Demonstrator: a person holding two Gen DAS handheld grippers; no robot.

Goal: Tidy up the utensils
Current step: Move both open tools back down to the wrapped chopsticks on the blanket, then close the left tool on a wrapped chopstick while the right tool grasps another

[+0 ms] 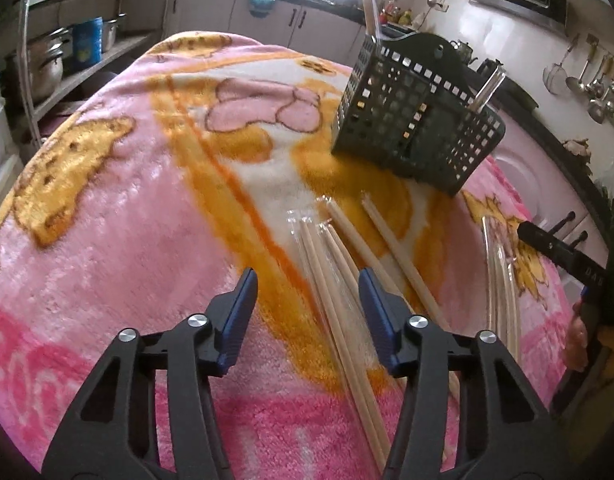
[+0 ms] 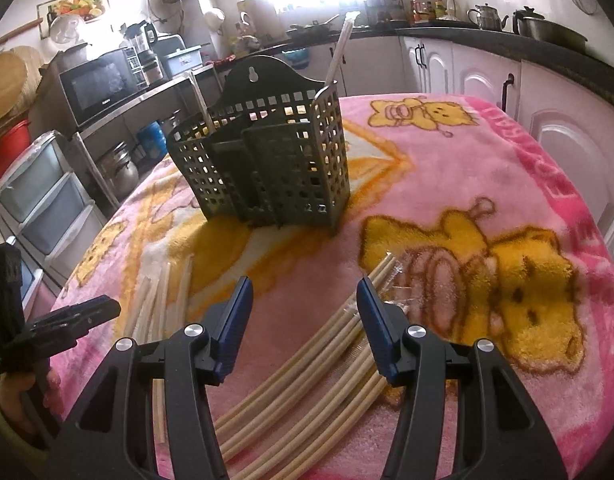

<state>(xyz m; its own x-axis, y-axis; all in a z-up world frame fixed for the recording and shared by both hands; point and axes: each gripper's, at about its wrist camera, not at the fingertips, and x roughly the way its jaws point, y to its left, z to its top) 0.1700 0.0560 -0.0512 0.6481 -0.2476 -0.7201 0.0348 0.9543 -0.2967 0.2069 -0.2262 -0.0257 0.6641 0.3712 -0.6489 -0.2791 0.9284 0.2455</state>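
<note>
While both grippers hover with jaws spread wide and nothing between them, two loose groups of wrapped wooden chopsticks lie flat on the pink bear-print blanket (image 2: 447,184), short of the dark green perforated utensil holder (image 2: 267,160).

Left wrist view: the left gripper (image 1: 307,292) points along the left chopstick group (image 1: 327,264), whose long axes run nearly parallel to the fingers, away toward the holder (image 1: 415,124). Most sticks pass under the gap between the jaws and beneath the right-hand finger.

Right wrist view: the right gripper (image 2: 305,300) stands over the right chopstick group (image 2: 307,364), which crosses the jaw gap on a diagonal, far ends up and to the right.

Each hand is thus nearer its own group. The holder stands upright, beyond both, with two wrapped chopsticks (image 2: 339,48) already leaning in its compartments.

Judgement: the left jaws already close across their sticks' axis, so a grasp there should need mostly a descent. The right wrist would probably need some turning first.
</note>
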